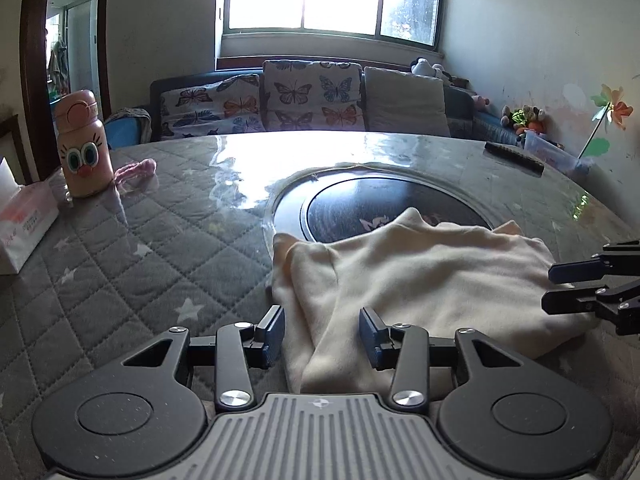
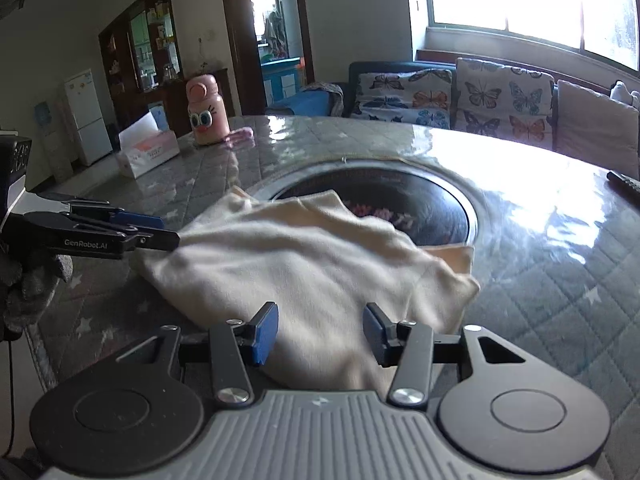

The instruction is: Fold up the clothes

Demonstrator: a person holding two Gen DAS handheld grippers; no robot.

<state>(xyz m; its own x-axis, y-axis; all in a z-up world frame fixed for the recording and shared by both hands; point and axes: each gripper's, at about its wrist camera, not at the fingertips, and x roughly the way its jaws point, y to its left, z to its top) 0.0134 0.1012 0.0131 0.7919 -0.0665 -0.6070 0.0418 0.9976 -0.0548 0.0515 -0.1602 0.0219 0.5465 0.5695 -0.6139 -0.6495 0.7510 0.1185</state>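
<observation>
Cream garment (image 1: 420,280) folded, partly over dark round inset (image 1: 360,204). Left gripper (image 1: 322,334) wide at its near edge; right gripper (image 2: 320,334) wide, opposite edge.

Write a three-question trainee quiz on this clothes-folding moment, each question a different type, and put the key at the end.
1. True or false: the left gripper is clamped shut on the cream garment.
2. Multiple choice: what stands next to the pink cartoon bottle? A) a kettle B) a tissue box C) a laptop
3. Fill in: the garment's far edge lies over the table's dark ______ inset.

Key
1. False. Its jaws stand apart, with the cloth below them; the right gripper is open too.
2. B.
3. Round.
</observation>
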